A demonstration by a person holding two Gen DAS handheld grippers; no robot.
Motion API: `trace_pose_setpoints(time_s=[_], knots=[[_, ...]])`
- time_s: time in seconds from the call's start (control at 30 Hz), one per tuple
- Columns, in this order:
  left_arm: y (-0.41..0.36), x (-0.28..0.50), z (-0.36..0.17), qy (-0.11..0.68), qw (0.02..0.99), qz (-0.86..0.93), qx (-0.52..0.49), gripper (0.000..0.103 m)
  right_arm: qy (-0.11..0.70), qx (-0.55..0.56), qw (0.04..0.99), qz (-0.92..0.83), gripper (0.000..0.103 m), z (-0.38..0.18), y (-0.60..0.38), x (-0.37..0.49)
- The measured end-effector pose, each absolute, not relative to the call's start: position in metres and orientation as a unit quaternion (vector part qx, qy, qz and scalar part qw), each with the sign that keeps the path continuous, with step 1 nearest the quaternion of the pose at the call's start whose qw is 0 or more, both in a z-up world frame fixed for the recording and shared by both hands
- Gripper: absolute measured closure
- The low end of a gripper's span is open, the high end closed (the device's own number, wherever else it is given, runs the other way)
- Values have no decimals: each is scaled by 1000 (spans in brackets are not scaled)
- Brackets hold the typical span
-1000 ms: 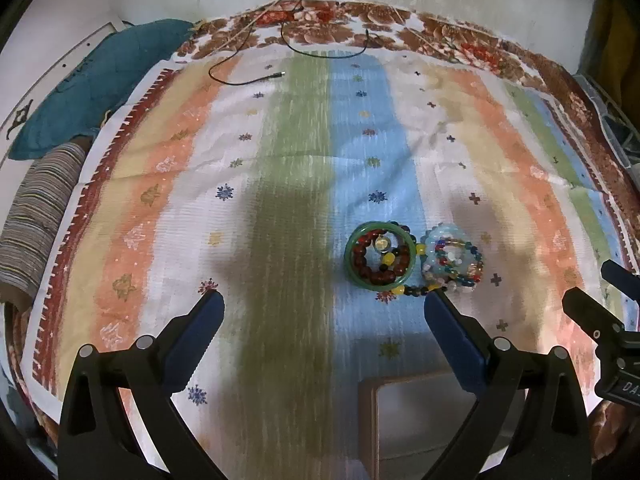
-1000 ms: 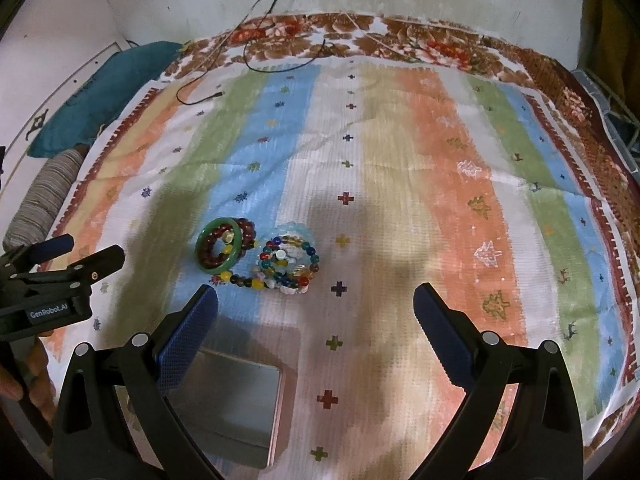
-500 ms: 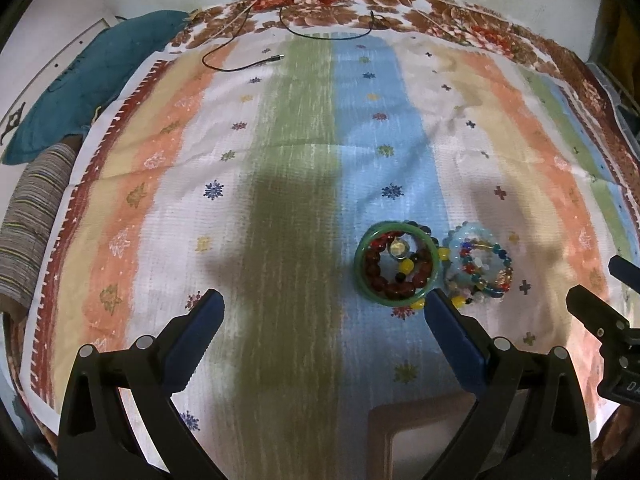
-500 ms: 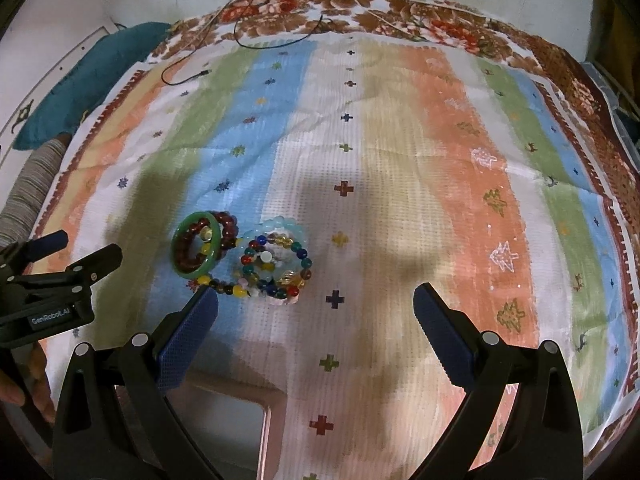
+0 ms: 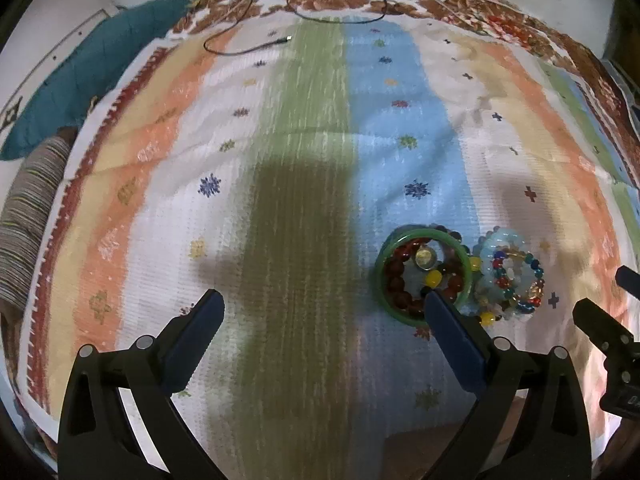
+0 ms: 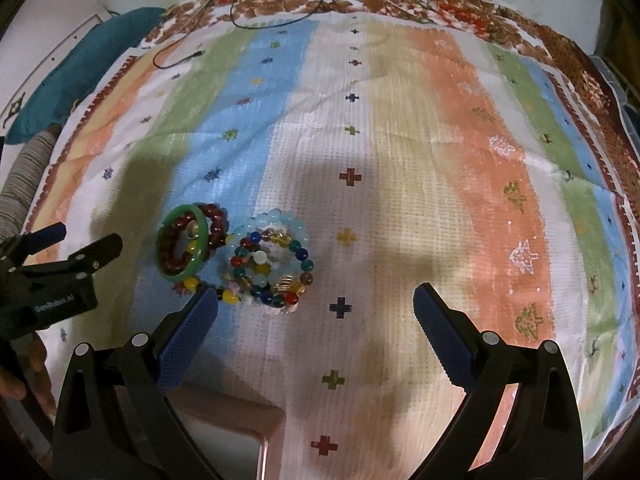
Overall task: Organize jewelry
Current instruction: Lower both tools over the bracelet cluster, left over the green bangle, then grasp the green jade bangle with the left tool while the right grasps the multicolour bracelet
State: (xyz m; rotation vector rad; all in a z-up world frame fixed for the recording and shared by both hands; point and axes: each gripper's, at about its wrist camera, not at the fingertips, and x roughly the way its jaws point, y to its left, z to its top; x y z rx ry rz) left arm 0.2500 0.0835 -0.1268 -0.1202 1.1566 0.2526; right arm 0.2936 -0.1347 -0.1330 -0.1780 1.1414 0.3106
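Both grippers hover with fingers spread wide and empty, seemingly lining up a first pick. In the left wrist view the left gripper (image 5: 320, 312) has the green bangle (image 5: 424, 276) at lower right, ringing dark red beads. The right gripper (image 6: 316, 304) sees the multicoloured bead bracelets (image 6: 272, 264), heaped touching it, at centre left on the striped bedspread (image 6: 400, 152).

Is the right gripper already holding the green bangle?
No. The right gripper is open and empty; the green bangle lies on the striped cloth.
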Motion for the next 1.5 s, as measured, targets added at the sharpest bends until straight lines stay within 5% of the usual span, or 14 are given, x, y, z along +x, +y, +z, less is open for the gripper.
trace_pose_setpoints(time_s=[0.57, 0.93, 1.2, 1.37, 1.5], knots=[[88, 267, -156, 567, 813, 116, -57, 6, 561, -81, 813, 132, 4, -167, -132, 319], [90, 275, -173, 582, 803, 115, -51, 6, 571, -80, 806, 133, 16, -179, -123, 329], [96, 278, -185, 591, 796, 118, -62, 4, 577, -79, 802, 134, 29, -184, -125, 331], [90, 279, -189, 592, 796, 118, -40, 5, 585, -62, 796, 144, 50, -186, -127, 334], [85, 277, -188, 593, 797, 107, -37, 16, 586, -57, 793, 153, 64, -187, -124, 334]])
